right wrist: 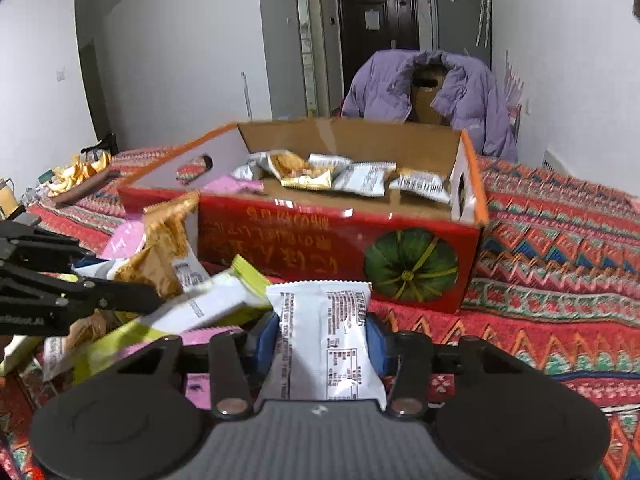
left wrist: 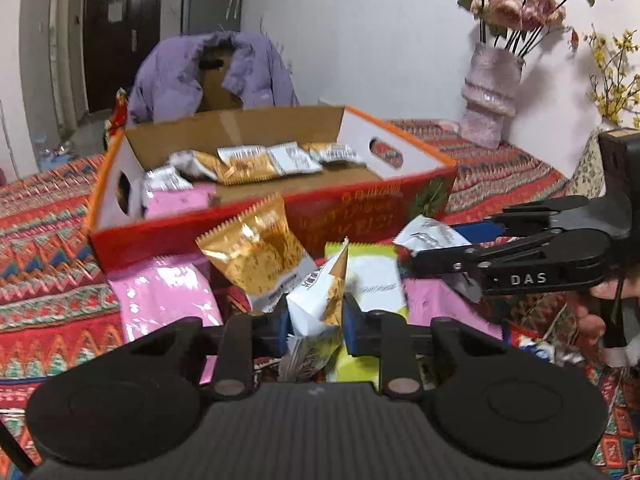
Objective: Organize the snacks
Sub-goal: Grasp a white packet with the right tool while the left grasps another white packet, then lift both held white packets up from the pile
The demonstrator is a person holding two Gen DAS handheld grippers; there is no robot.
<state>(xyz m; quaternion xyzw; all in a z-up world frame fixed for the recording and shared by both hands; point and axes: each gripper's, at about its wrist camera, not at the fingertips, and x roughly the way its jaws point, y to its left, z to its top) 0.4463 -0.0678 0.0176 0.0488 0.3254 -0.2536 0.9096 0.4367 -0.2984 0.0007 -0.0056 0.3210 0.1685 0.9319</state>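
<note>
the right gripper [left wrist: 430, 246] bears white letters "das" on its finger.

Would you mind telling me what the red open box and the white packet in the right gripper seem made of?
Red open box: likely corrugated cardboard, brown inside, glossy printed outside. White packet: apparently thin plastic film, creased, with crimped ends.

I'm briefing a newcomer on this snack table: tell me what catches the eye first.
The red cardboard box with a green pumpkin print stands open mid-table, silver and gold snack packets lying inside. In front, each gripper has its jaws shut on a packet: the left gripper on a crumpled gold-and-white packet, the right gripper on a white packet.
</note>
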